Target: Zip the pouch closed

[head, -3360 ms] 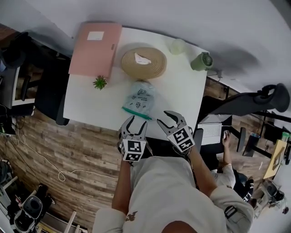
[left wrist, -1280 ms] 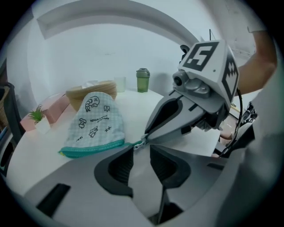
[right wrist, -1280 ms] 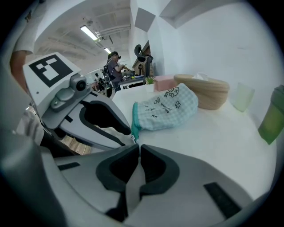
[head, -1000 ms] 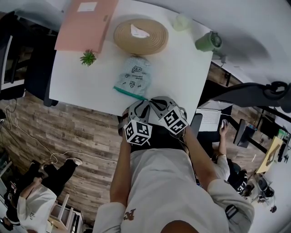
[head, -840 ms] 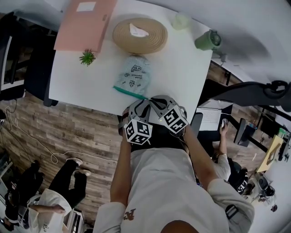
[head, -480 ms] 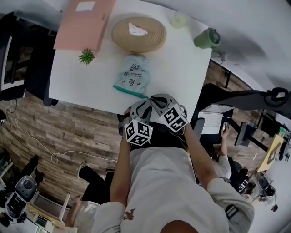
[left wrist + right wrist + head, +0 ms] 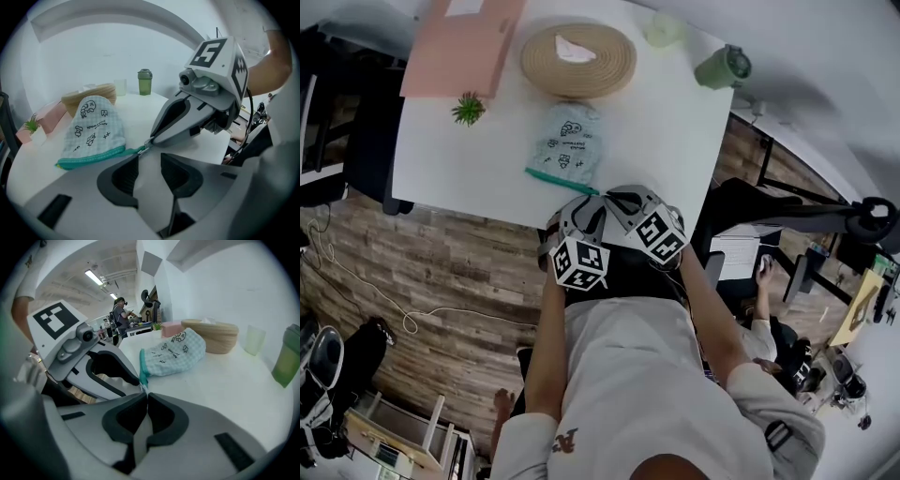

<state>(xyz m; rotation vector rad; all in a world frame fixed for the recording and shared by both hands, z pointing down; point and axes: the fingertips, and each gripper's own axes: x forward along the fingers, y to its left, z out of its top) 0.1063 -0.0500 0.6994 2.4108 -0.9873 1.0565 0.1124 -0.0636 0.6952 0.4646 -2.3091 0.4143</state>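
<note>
The white table [image 7: 666, 141] carries the task's thing near its front edge: a pale green checked fabric pouch [image 7: 567, 141] with little cartoon prints. It lies flat, its teal zipper [image 7: 93, 157] running along the side nearest the person. From where I stand, that zipper looks flat and closed along all of its visible length, so I'd judge the job done or nearly so.

The right gripper [image 7: 145, 393] has its jaws pressed together on what looks like the small metal zipper pull [image 7: 146, 146] at the zipper's near end. The left gripper [image 7: 149, 159], just beside it, has just been opening its jaws; they stand moderately apart with only bare tabletop between them. What's left seems to be letting go and drawing back.

Behind the pouch are a pink folder [image 7: 455, 47], a round woven basket [image 7: 619, 66], a green bottle [image 7: 722, 67], a pale translucent cup [image 7: 664, 30] and a tiny green plant [image 7: 469, 109]. All are apart from the grippers and block nothing.
</note>
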